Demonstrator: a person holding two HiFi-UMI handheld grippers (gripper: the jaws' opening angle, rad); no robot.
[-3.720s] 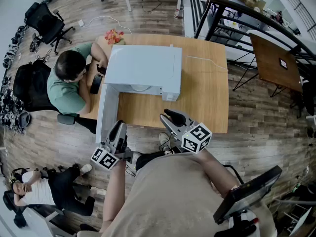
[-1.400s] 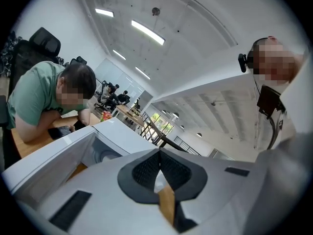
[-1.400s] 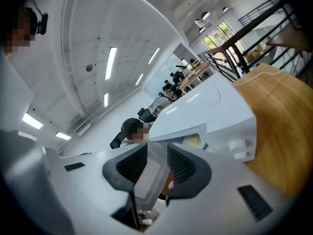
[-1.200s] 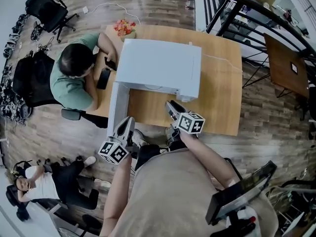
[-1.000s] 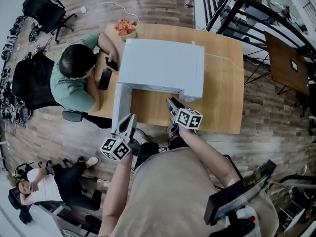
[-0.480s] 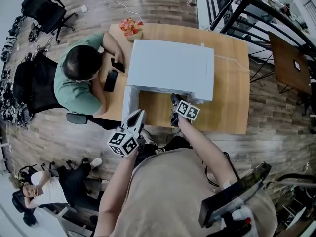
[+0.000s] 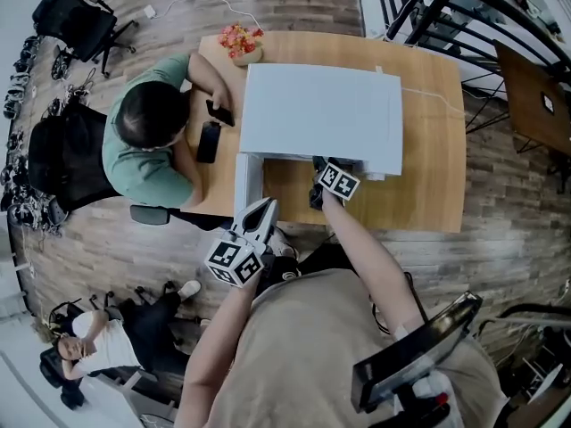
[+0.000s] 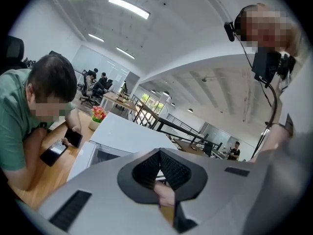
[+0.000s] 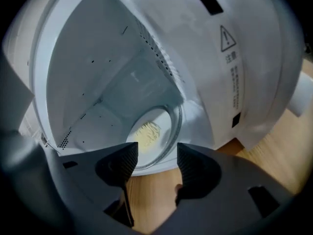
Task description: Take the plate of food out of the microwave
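Right claw: jaws apart and opening, nothing between the pads. It sits at the mouth of the microwave, low over the wooden table. Just ahead of the tips is the plate, on the microwave floor inside the cavity, with pale yellow food on it. Claw and plate not touching. The door hangs open to the claw's left.

Left claw: jaws closed tip to tip, holding nothing. It is held back off the table edge, near the end of the open door and well left of the right claw. Further left of it a seated person in a green shirt holds a phone.
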